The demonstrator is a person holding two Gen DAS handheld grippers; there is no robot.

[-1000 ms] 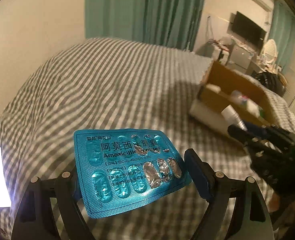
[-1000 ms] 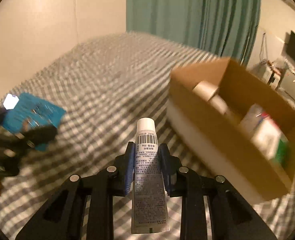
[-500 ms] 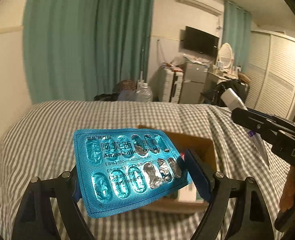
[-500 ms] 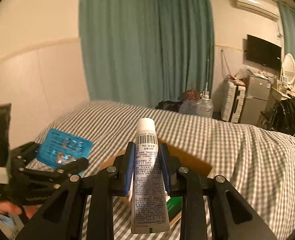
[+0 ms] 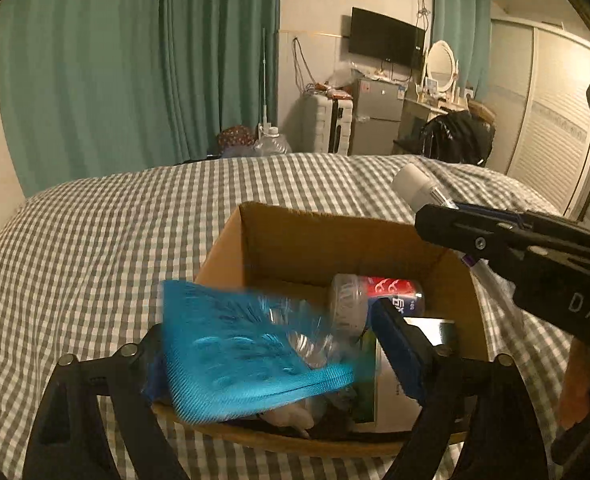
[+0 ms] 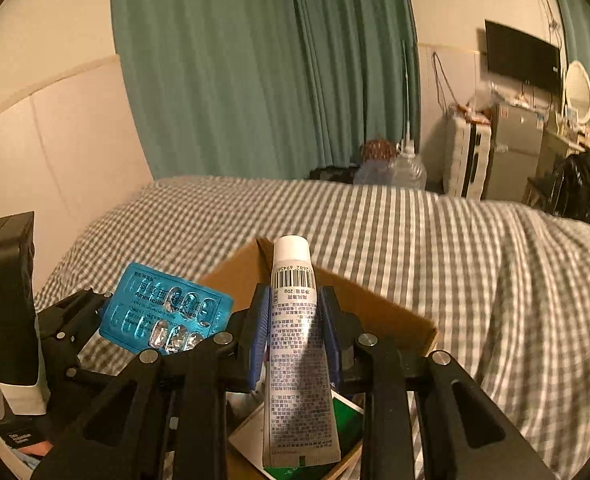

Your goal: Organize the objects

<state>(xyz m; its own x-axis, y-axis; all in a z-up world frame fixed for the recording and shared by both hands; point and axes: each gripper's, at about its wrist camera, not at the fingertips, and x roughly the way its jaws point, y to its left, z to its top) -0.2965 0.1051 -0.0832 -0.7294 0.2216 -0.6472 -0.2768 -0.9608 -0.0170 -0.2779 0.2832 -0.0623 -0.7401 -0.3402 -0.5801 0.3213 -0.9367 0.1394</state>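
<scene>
My left claw [image 5: 279, 340] has just been spreading its jaws wide; the blue blister pack [image 5: 247, 352] sits blurred between them, clear of the right-hand pad, above the near edge of the cardboard box [image 5: 335, 236]. My right claw [image 6: 295, 332] is clamped tight on the white ointment tube [image 6: 297, 340], cap forward over the same box.

Bedroom, checked bed [image 5: 115, 240], curtains [image 5: 135, 60], wardrobe [image 5: 551, 120]

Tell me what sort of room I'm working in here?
A bedroom, most likely: the cardboard box sits on a bed with a grey checked cover, with teal curtains and a wall-mounted TV behind it.
</scene>
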